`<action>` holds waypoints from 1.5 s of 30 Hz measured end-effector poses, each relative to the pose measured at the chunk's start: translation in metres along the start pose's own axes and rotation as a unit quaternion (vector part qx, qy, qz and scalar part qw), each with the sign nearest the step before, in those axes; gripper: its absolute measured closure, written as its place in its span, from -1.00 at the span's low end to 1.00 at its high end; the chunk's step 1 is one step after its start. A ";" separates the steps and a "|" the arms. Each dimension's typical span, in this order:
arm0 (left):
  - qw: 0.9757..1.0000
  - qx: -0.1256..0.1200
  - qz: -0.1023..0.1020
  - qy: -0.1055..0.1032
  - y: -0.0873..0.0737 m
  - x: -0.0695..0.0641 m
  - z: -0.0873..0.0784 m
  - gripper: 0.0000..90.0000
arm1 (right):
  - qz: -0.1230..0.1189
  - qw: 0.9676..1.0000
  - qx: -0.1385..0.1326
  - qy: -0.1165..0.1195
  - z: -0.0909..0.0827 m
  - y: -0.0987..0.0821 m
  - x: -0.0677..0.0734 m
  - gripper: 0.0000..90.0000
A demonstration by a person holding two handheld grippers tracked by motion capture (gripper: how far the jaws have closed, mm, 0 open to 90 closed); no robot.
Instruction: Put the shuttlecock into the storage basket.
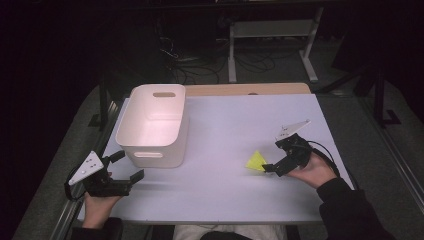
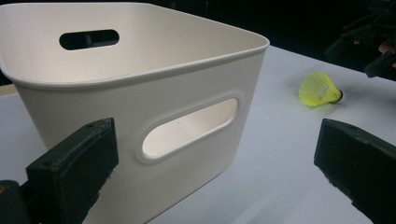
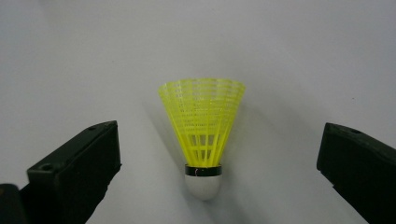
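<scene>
A yellow shuttlecock (image 1: 256, 162) with a white cork tip lies on its side on the white table (image 1: 225, 120), right of centre. My right gripper (image 1: 273, 158) is open right beside it, low over the table. In the right gripper view the shuttlecock (image 3: 203, 126) lies between the two wide-apart jaws, cork towards the camera, touching neither; the right gripper (image 3: 219, 140) holds nothing. My left gripper (image 1: 129, 166) is open and empty near the front left, just in front of a white bin (image 1: 155, 125). In the left gripper view the bin (image 2: 140, 93) is close ahead and the shuttlecock (image 2: 318, 89) lies farther right.
The bin is empty, with slot handles in its end walls. A wooden strip (image 1: 250, 89) runs along the table's far edge. Beyond it stand a white desk frame (image 1: 272, 40) and cables on the dark floor. The right hand's gripper (image 2: 373, 42) shows dark at top right.
</scene>
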State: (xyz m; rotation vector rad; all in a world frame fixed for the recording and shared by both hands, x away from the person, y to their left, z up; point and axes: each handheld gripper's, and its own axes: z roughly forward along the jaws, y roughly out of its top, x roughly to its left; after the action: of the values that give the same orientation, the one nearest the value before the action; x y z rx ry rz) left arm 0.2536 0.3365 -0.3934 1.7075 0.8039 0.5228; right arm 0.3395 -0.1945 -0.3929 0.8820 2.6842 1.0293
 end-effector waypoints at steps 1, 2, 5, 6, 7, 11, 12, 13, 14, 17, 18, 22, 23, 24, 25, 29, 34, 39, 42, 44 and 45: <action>1.000 0.000 0.000 0.000 0.000 0.000 0.000 -1.00 | 0.001 1.000 0.002 0.000 0.001 0.000 0.000 -1.00; 1.000 0.000 0.000 0.000 0.000 0.000 0.000 -1.00 | 0.001 1.000 0.002 0.000 0.001 0.000 0.000 -1.00; 1.000 0.001 0.000 0.000 0.000 0.000 0.000 -1.00 | 0.000 1.000 0.008 0.004 0.003 0.000 0.000 -1.00; 1.000 0.001 0.000 0.000 0.000 0.000 0.000 -1.00 | 0.000 1.000 0.010 0.004 0.004 0.000 0.000 -1.00; 1.000 0.001 0.000 0.000 0.000 0.000 0.000 -1.00 | 0.000 1.000 0.012 0.005 0.004 0.000 -0.001 -1.00; 1.000 0.001 0.000 0.000 0.000 0.000 0.000 -1.00 | -0.002 1.000 0.019 0.009 0.007 -0.001 -0.001 -1.00; 1.000 0.001 0.000 -0.001 0.000 0.000 0.000 -1.00 | -0.002 1.000 0.022 0.010 0.008 -0.001 -0.001 -1.00; 1.000 0.001 0.000 -0.001 0.000 0.000 0.000 -1.00 | -0.002 1.000 0.022 0.010 0.008 -0.001 -0.001 -1.00; 1.000 0.001 0.000 -0.001 0.000 0.000 0.000 -1.00 | -0.004 1.000 0.023 0.010 0.009 -0.001 -0.001 -1.00; 1.000 0.000 0.000 -0.001 0.000 0.000 0.000 -1.00 | -0.003 0.999 0.030 0.012 0.012 -0.002 -0.001 -1.00; 1.000 0.000 0.000 -0.001 0.000 0.000 0.000 -1.00 | -0.003 0.999 0.033 0.013 0.012 -0.002 -0.001 -1.00; 1.000 0.000 0.000 -0.002 0.000 0.000 0.000 -1.00 | -0.003 0.999 0.038 0.017 0.017 -0.003 -0.002 -1.00; 1.000 0.000 0.000 -0.002 0.000 0.000 0.000 -1.00 | -0.003 0.999 0.038 0.017 0.017 -0.003 -0.002 -1.00; 1.000 0.001 0.000 -0.002 0.000 0.000 0.000 -1.00 | -0.002 0.999 0.042 0.018 0.019 -0.004 -0.001 -1.00; 1.000 0.001 0.000 -0.002 0.000 0.000 0.000 -1.00 | -0.002 0.999 0.042 0.018 0.019 -0.004 -0.001 -1.00; 1.000 0.001 0.000 -0.002 0.000 0.000 0.000 -1.00 | -0.007 0.998 0.055 0.019 0.024 -0.006 -0.001 -1.00; 1.000 0.000 0.000 -0.003 0.000 0.000 0.000 -1.00 | -0.008 0.998 0.062 0.019 0.027 -0.007 0.001 -1.00; 1.000 0.001 0.000 -0.003 0.000 0.000 0.000 -1.00 | -0.009 0.997 0.066 0.027 0.028 -0.008 0.000 -0.90; 1.000 0.001 0.000 -0.003 0.000 0.000 0.000 -1.00 | -0.008 0.997 0.063 0.034 0.028 -0.009 -0.001 -0.86; 1.000 0.001 0.001 -0.003 0.000 0.000 0.000 -1.00 | -0.007 0.997 0.062 0.045 0.028 -0.011 -0.002 -0.71; 1.000 0.001 0.001 -0.004 0.000 0.000 0.000 -1.00 | -0.007 0.997 0.063 0.047 0.028 -0.012 -0.002 -0.70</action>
State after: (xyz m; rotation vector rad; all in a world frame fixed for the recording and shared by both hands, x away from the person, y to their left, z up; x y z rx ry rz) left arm 0.2535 0.3361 -0.3935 1.7119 0.7985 0.5165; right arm 0.3444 -0.1868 -0.4219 0.8550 2.8570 0.9290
